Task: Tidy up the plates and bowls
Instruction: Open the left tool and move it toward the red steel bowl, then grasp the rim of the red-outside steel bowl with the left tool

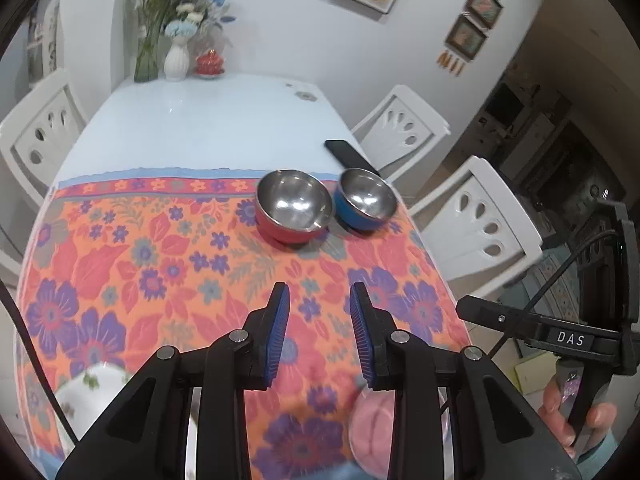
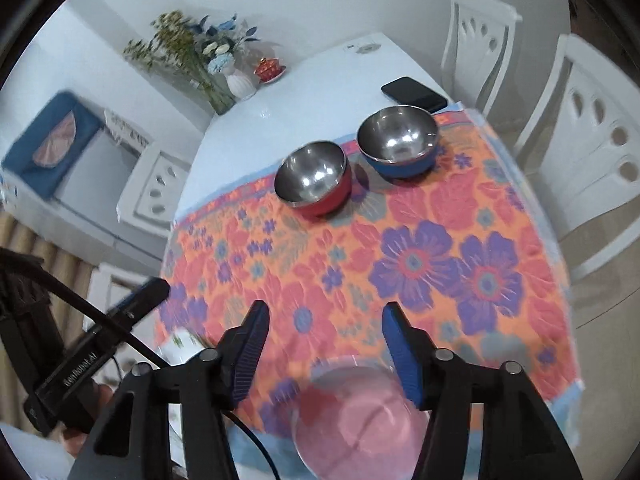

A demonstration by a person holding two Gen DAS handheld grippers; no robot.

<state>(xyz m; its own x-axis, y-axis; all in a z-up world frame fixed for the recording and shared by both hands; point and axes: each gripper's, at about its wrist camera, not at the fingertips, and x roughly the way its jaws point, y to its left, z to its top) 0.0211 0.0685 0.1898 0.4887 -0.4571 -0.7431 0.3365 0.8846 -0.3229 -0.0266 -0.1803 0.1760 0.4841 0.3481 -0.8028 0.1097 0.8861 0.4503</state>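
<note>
White floral-print ceramic plate (image 1: 94, 390) sits at the near left edge of the counter (image 1: 208, 120), partly hidden behind the left gripper (image 1: 319, 300); green leaf sprigs on a white glaze, blurred. Left gripper has black arms and blue ribbed pads, jaws parted, nothing between them, held above the orange floral tablecloth (image 1: 160, 264).

Translucent pink round plate (image 2: 360, 412) lies at the near edge of the cloth, right of the white plate; glassy, with a faint moulded pattern in the middle, blurred. In the right wrist view it is below the right gripper (image 2: 326, 314), whose right finger overlaps its rim in the picture; jaws stand apart and grip nothing. In the left wrist view the pink plate (image 1: 374, 416) shows just under the left gripper's right finger.

Farther back on the cloth, red-outside steel bowl (image 1: 294, 208) stands upright, polished silver inside, empty. Just beside it on its right, blue-outside steel bowl (image 1: 366, 200), same shape, shiny steel inside, upright, empty; whether the rims touch I cannot tell. Both sit near the far border of the cloth.

Black smartphone (image 1: 348, 154) lies flat on the bare pale counter just behind the blue bowl. White vase with flowers (image 1: 178, 56) stands at the far end. White chairs (image 1: 476, 220) line the counter's right side. A hand (image 1: 576, 424) holds the right gripper's handle at far right.
</note>
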